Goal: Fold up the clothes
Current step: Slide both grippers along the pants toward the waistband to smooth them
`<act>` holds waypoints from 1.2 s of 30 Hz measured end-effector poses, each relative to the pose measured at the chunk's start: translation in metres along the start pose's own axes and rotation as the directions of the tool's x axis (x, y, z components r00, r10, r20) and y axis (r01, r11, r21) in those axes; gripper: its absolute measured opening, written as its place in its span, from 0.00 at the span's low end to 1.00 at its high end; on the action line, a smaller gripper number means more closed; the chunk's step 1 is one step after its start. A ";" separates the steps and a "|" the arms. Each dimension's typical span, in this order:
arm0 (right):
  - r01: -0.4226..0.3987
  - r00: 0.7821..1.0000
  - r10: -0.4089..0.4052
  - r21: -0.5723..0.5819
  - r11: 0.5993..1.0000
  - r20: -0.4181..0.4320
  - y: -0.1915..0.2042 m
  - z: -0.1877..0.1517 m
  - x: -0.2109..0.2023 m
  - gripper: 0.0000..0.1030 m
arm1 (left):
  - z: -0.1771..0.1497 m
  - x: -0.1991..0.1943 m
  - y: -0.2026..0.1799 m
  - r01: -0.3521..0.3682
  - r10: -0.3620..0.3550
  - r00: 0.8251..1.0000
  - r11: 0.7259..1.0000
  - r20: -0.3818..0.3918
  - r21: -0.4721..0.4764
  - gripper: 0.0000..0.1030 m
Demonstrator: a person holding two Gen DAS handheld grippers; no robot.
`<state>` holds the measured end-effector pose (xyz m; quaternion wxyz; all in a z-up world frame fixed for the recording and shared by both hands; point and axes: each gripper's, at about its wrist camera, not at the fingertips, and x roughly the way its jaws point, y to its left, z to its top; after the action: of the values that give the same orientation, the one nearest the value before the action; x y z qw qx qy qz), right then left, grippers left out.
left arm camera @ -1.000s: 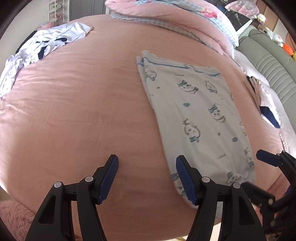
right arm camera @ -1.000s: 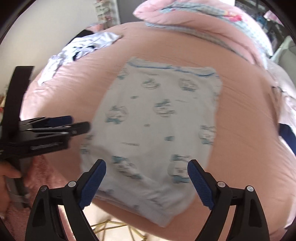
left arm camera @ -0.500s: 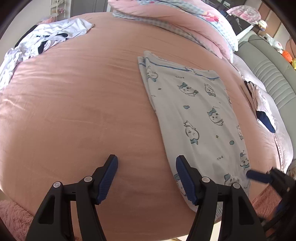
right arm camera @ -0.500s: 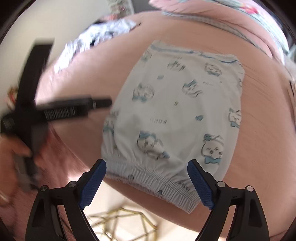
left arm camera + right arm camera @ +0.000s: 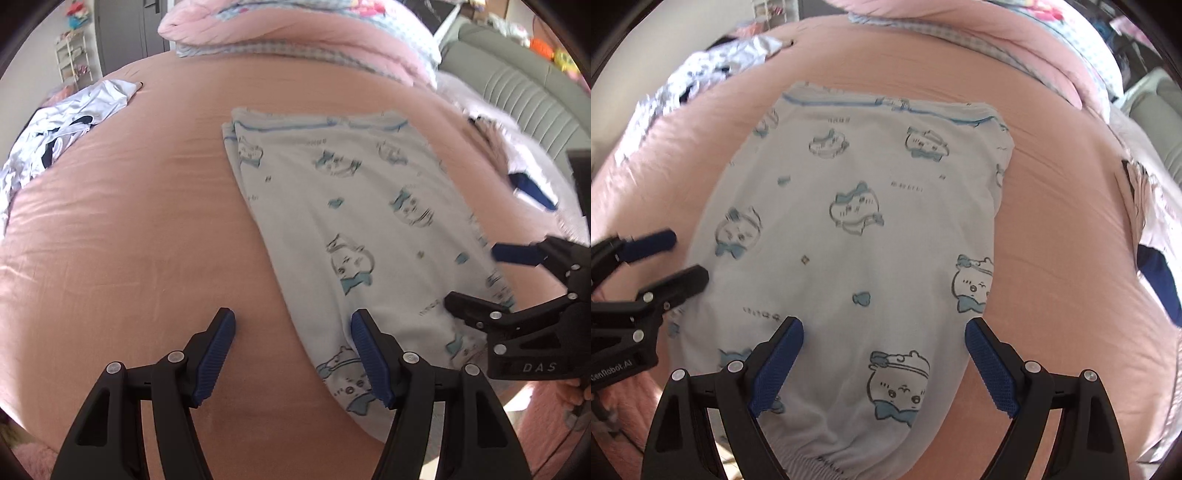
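Pyjama shorts (image 5: 857, 236) lie flat on the pink sheet (image 5: 118, 236), elastic waistband at the near edge. I hold both the left gripper (image 5: 291, 356) and right gripper (image 5: 884, 360) with jaws apart, empty. I'd pinch both near corners together, lifting evenly; thin, soft cotton wrinkles easily.

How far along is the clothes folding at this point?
Done: the printed pajama pants already lie flat on the pink bed, apparently folded lengthwise. In hand: nothing; the left tongs and right tongs hover open over the elastic end near the bed's edge. Left: gripping that end, folding the pants over, and the crumpled white clothes at the far corner.
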<state>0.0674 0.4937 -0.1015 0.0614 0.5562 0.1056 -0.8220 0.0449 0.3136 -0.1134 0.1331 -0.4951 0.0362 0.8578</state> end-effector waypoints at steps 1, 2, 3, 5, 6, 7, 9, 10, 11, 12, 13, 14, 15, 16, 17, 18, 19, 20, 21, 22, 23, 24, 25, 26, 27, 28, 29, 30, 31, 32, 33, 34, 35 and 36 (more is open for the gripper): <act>0.010 1.000 -0.010 -0.001 1.000 0.000 0.000 -0.002 0.000 0.87 | 0.000 0.000 0.000 -0.012 0.012 1.000 1.000 0.005 0.005 0.62; 0.010 1.000 -0.010 0.008 1.000 0.000 -0.001 -0.004 -0.001 0.87 | -0.001 -0.001 0.001 -0.028 0.028 1.000 1.000 0.009 0.010 0.63; 0.012 1.000 -0.012 0.024 1.000 -0.007 -0.004 -0.005 -0.002 0.87 | -0.002 -0.001 0.002 -0.050 0.050 0.999 0.999 0.007 0.010 0.64; 0.017 1.000 -0.015 0.083 0.996 -0.022 -0.017 -0.010 -0.003 0.87 | -0.004 -0.002 0.010 -0.083 0.083 0.997 0.996 -0.003 -0.013 0.64; 0.019 0.999 -0.016 0.115 0.993 -0.029 -0.024 -0.012 -0.003 0.87 | -0.005 -0.004 0.015 -0.091 0.091 0.996 0.995 -0.005 -0.036 0.64; 0.018 0.999 -0.013 0.153 0.988 -0.033 -0.032 -0.015 -0.004 0.87 | -0.005 -0.006 0.021 -0.098 0.098 0.995 0.993 -0.007 -0.060 0.64; 0.011 1.000 -0.005 0.226 0.974 -0.028 -0.050 -0.024 -0.012 0.87 | -0.005 -0.011 0.031 -0.090 0.091 0.996 0.990 0.005 -0.105 0.64; 0.004 1.000 0.001 0.256 0.967 -0.019 -0.057 -0.027 -0.017 0.87 | -0.005 -0.014 0.034 -0.079 0.082 0.996 0.989 0.018 -0.122 0.64; -0.006 1.000 0.008 0.277 0.961 -0.006 -0.061 -0.030 -0.023 0.87 | -0.005 -0.017 0.034 -0.051 0.055 0.998 0.990 0.032 -0.128 0.64; -0.015 1.000 0.014 0.294 0.956 0.007 -0.064 -0.032 -0.029 0.87 | -0.005 -0.019 0.032 -0.007 0.013 0.999 0.992 0.044 -0.124 0.64; -0.034 0.999 0.029 0.292 0.956 0.023 -0.063 -0.033 -0.034 0.87 | -0.004 -0.021 0.027 0.036 -0.031 0.998 0.993 0.050 -0.109 0.64; -0.060 0.998 0.050 0.277 0.959 0.042 -0.059 -0.032 -0.039 0.87 | -0.005 -0.020 0.020 0.064 -0.061 0.997 0.994 0.048 -0.083 0.64; -0.072 0.997 0.060 0.250 0.965 0.056 -0.051 -0.031 -0.042 0.87 | -0.005 -0.020 0.012 0.087 -0.084 0.996 0.995 0.042 -0.052 0.64; -0.071 0.996 0.059 0.212 0.975 0.061 -0.042 -0.031 -0.044 0.87 | -0.007 -0.017 0.004 0.074 -0.074 0.997 0.997 0.027 -0.015 0.64; -0.062 0.997 0.053 0.168 0.984 0.056 -0.032 -0.031 -0.043 0.87 | -0.009 -0.013 -0.004 0.046 -0.047 0.999 0.999 0.008 0.024 0.64; -0.044 0.998 0.039 0.127 0.991 0.044 -0.023 -0.032 -0.041 0.87 | -0.012 -0.008 -0.009 0.003 -0.003 1.000 0.999 -0.019 0.050 0.64; -0.024 0.999 0.022 0.093 0.995 0.026 -0.015 -0.036 -0.037 0.87 | -0.015 -0.006 -0.010 -0.023 0.024 0.999 0.998 -0.032 0.054 0.65; -0.009 1.000 0.009 0.076 0.997 0.005 -0.010 -0.042 -0.035 0.87 | -0.016 -0.009 -0.008 -0.031 0.032 0.999 0.999 -0.028 0.038 0.65; 0.001 1.000 0.000 0.067 0.998 -0.018 -0.006 -0.047 -0.032 0.87 | -0.018 -0.012 -0.002 -0.067 0.067 0.997 0.998 -0.030 0.011 0.65; -0.004 1.000 0.006 0.078 0.997 -0.029 -0.005 -0.053 -0.033 0.87 | -0.020 -0.014 0.005 -0.116 0.115 0.993 0.993 -0.037 -0.019 0.66; -0.018 0.999 0.022 0.102 0.995 -0.031 -0.007 -0.059 -0.034 0.87 | -0.022 -0.016 0.013 -0.135 0.133 0.990 0.989 -0.041 -0.058 0.67; -0.039 0.998 0.043 0.123 0.992 -0.034 -0.010 -0.063 -0.037 0.87 | -0.022 -0.019 0.020 -0.125 0.123 0.992 0.988 -0.036 -0.095 0.66; -0.061 0.997 0.067 0.130 0.990 -0.039 -0.012 -0.065 -0.040 0.87 | -0.021 -0.023 0.025 -0.117 0.116 0.993 0.986 -0.017 -0.117 0.66; -0.089 0.995 0.093 0.118 0.989 -0.029 -0.013 -0.065 -0.045 0.87 | -0.021 -0.028 0.026 -0.096 0.097 0.995 0.988 0.008 -0.123 0.66; -0.123 0.992 0.124 0.099 0.987 -0.010 -0.011 -0.065 -0.052 0.87 | -0.021 -0.033 0.026 -0.068 0.072 0.997 0.990 0.033 -0.124 0.66; -0.156 0.988 0.156 0.079 0.985 0.009 -0.010 -0.065 -0.058 0.87 | -0.022 -0.037 0.025 -0.024 0.031 0.998 0.992 0.050 -0.120 0.66; -0.187 0.982 0.184 0.063 0.980 0.043 -0.009 -0.064 -0.066 0.87 | -0.024 -0.039 0.021 0.019 -0.013 0.998 0.994 0.058 -0.108 0.66; -0.199 0.979 0.196 0.056 0.978 0.060 -0.006 -0.063 -0.069 0.87 | -0.025 -0.039 0.015 0.050 -0.046 0.997 0.995 0.055 -0.083 0.66; -0.200 0.979 0.197 0.053 0.978 0.058 -0.003 -0.062 -0.068 0.87 | -0.026 -0.039 0.007 0.077 -0.074 0.996 0.996 0.048 -0.054 0.66; -0.201 0.978 0.199 0.050 0.978 0.056 0.000 -0.061 -0.068 0.87 | -0.027 -0.039 -0.001 0.094 -0.094 0.995 0.995 0.038 -0.018 0.66; -0.185 0.982 0.184 0.041 0.982 0.036 0.004 -0.061 -0.063 0.87 | -0.028 -0.037 -0.008 0.103 -0.104 0.994 0.994 0.024 0.019 0.66; -0.161 0.987 0.161 0.025 0.987 0.009 0.009 -0.063 -0.058 0.87 | -0.029 -0.035 -0.015 0.097 -0.097 0.995 0.994 0.007 0.052 0.66; -0.151 0.989 0.151 0.007 0.989 0.002 0.011 -0.066 -0.055 0.87 | -0.031 -0.034 -0.022 0.086 -0.085 0.996 0.993 -0.012 0.083 0.66; -0.150 0.989 0.150 -0.013 0.989 0.011 0.012 -0.071 -0.057 0.87 | -0.035 -0.034 -0.029 0.076 -0.073 0.997 0.991 -0.032 0.112 0.66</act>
<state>0.1554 0.4980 -0.0753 0.1268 0.5574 0.0680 -0.8177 0.0975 0.3280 -0.1001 0.1924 -0.4994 0.0682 0.8419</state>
